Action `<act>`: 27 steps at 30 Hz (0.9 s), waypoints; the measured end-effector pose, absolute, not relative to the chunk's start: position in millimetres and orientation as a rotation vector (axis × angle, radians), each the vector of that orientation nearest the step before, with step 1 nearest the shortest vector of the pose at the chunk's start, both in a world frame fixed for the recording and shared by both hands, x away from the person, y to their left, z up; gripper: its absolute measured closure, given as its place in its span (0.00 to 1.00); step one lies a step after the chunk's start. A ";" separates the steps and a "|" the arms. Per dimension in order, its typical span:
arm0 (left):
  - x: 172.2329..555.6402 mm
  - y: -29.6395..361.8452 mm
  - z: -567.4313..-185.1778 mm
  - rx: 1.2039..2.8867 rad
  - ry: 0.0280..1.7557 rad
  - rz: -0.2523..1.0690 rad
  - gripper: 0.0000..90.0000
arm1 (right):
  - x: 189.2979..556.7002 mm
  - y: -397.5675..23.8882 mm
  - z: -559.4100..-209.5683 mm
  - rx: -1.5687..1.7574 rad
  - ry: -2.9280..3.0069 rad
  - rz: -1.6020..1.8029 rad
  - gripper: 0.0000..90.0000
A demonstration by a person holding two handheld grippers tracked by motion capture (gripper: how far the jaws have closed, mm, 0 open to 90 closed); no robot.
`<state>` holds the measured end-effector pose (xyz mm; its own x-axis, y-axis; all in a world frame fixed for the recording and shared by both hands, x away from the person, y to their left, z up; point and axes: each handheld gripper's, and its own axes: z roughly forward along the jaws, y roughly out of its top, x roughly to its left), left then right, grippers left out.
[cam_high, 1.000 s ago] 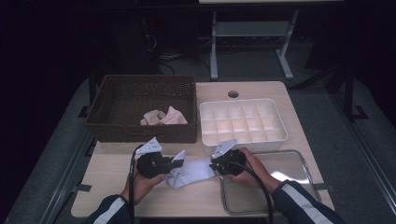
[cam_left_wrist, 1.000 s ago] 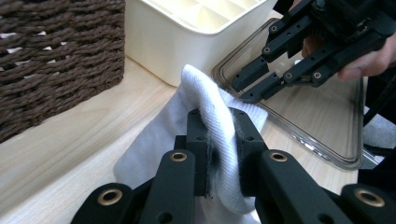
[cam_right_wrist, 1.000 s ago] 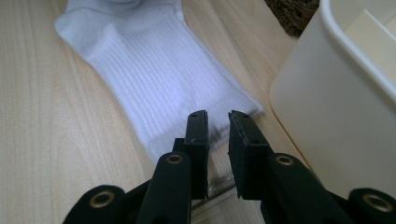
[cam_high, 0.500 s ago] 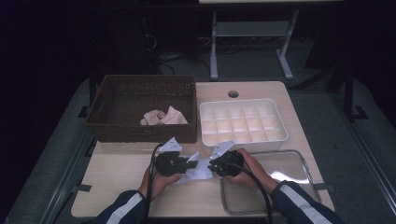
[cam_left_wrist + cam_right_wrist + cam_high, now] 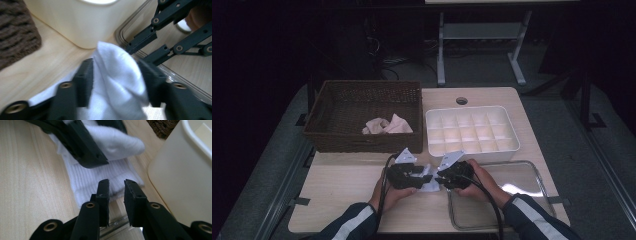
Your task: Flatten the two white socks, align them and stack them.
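The surface (image 5: 357, 180) carried a brown basket (image 5: 362, 107) at 10 o'clock, with a pink cloth (image 5: 387, 125) lying inside it. A white divided box (image 5: 472, 131) stood at 1 o'clock, just beside the basket. A clear tray (image 5: 532, 195) lay at 4 o'clock, in front of the box.

The white sock (image 5: 428, 179) lay on the surface near 6 o'clock, between the two claws and close to the tray's left rim.

The left claw (image 5: 116, 75) had just been opening; its jaws stood apart with a folded bulge of the sock (image 5: 117, 82) between them, the cloth touching both pads loosely. The right claw (image 5: 116, 192) faced it from 3 o'clock, its jaws a narrow gap apart, with nothing between them; the sock's ribbed cuff (image 5: 100, 180) lay just beyond their tips.
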<state>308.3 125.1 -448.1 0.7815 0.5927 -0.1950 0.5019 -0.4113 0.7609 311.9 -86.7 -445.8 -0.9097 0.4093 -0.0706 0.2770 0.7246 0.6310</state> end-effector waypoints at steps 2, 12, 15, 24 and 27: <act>307.2 130.7 -440.2 2.052 0.785 0.107 0.38 | 311.9 -87.8 -444.8 0.558 2.723 0.956 0.81; 286.9 179.6 -415.0 2.118 0.748 0.287 0.35 | 314.1 -100.7 -428.5 0.622 2.680 1.038 0.82; 279.7 193.3 -428.9 2.172 0.775 0.274 0.32 | 310.6 -100.4 -417.3 0.628 2.634 1.083 0.83; 282.6 188.8 -452.7 2.319 0.779 0.283 0.40 | 293.0 -66.6 -402.2 0.487 2.624 1.177 0.84; 284.4 188.4 -458.0 2.347 0.781 0.265 0.44 | 292.9 -54.8 -412.8 0.460 2.657 1.126 0.85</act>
